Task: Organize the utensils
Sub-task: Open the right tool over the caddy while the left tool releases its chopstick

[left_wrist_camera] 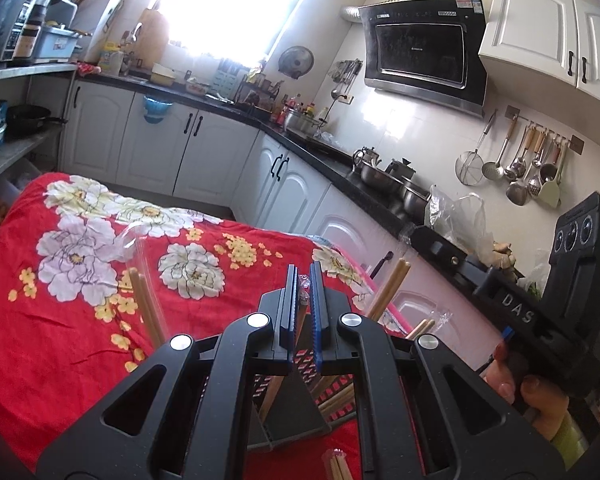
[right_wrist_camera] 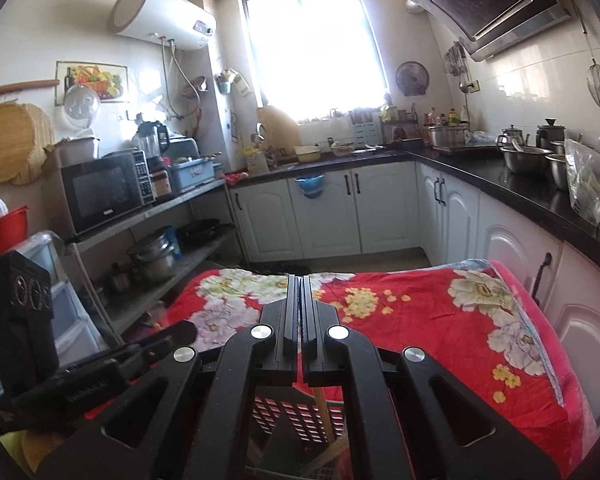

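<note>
- Left claw [left_wrist_camera: 305, 280]: pinched on a small clear glinting bit, perhaps plastic wrap; too small to tell for sure.
- Right claw [right_wrist_camera: 300, 286]: pressed tight, nothing between.
- Chopsticks [left_wrist_camera: 388, 292]: standing tilted under and beside the left claw, seemingly leaning in a slotted black rack [right_wrist_camera: 296, 412] on the red flowered cloth [left_wrist_camera: 80, 344], likely to keep them upright and sorted.
- Both claws angled down over the rack, probably readying a pick.

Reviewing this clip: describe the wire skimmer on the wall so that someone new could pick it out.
Find the black range hood, then drop to the rail of hanging utensils on the white tiles below and right of it. The wire skimmer hangs at the rail's left end: an open mesh basket, unlike the solid ladles beside it.
</note>
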Demonstrator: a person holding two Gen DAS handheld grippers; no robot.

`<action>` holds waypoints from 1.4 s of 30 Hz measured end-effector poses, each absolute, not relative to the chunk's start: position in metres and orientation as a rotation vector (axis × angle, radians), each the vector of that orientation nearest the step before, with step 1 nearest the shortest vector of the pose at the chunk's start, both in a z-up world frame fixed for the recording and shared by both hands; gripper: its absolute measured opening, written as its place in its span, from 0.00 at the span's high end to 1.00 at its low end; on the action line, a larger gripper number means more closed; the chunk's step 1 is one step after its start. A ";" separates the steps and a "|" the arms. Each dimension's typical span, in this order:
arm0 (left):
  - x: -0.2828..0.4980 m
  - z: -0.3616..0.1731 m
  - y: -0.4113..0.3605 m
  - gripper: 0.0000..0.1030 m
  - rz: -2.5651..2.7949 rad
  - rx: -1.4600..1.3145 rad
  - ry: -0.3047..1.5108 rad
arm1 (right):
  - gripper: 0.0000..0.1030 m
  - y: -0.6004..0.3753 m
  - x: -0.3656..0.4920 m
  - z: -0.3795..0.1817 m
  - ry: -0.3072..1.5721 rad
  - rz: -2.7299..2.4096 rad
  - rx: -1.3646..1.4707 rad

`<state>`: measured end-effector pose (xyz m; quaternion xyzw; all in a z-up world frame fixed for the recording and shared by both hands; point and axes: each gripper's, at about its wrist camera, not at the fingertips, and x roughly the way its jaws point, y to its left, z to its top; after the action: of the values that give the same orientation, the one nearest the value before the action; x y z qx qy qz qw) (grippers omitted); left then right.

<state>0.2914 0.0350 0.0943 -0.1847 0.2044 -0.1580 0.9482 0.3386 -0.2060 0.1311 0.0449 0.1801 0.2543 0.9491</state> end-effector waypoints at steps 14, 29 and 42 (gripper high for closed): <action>0.282 0.085 0.047 0.97 -0.293 -0.403 0.434 | 0.78 -0.232 0.321 0.122 0.371 0.440 0.096; 0.267 0.083 0.055 0.72 -0.284 -0.459 0.449 | 0.42 -0.251 0.291 0.121 0.366 0.409 0.089; 0.236 0.092 0.064 0.25 -0.261 -0.489 0.381 | 0.27 -0.260 0.264 0.113 0.381 0.424 0.122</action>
<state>0.2356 0.0641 0.0920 -0.2399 0.1870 -0.1282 0.9439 0.2643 -0.2601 0.1129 0.0603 0.1878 0.2090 0.9578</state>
